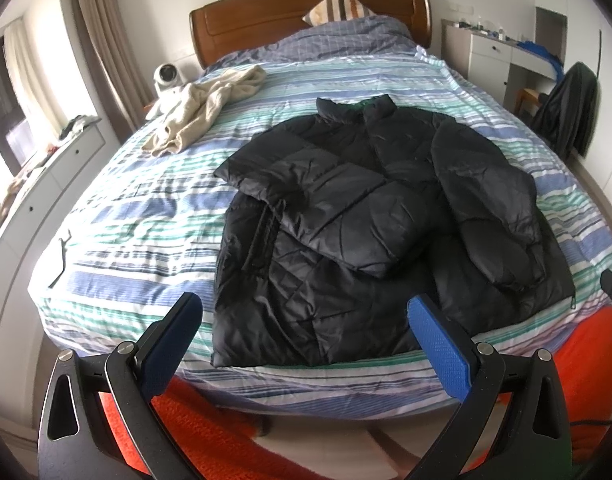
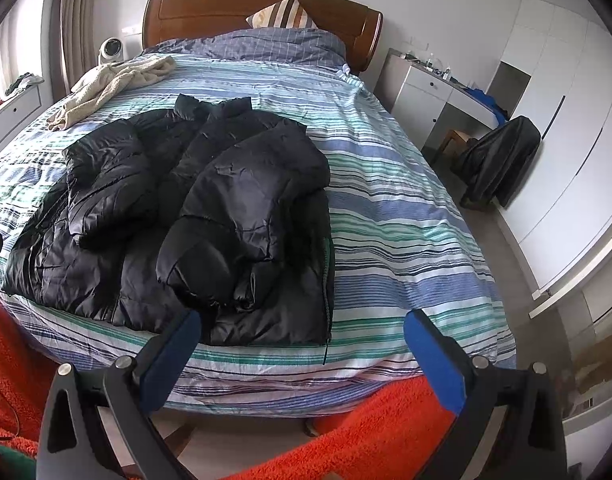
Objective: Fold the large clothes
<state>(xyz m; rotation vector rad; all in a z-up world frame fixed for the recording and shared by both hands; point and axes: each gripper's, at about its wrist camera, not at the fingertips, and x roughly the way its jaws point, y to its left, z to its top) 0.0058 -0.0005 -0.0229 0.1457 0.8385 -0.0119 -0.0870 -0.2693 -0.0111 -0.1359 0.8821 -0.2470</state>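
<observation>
Left gripper (image 1: 306,316): black arms, blue textured pads, silver pivot screws. Right gripper (image 2: 304,334) matches; fuzzy orange-red garment at 6 o'clock.

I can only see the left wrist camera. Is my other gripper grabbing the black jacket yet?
Observer: No. The right gripper is open and empty, near the foot of the bed.
Operator: Is it lined up with the jacket?
Observer: Partly. One finger lines up with the jacket's near hem, the other with striped bedding.
Operator: What's beside the bed over there?
Observer: Bare floor, then tall white wardrobe doors.
</observation>
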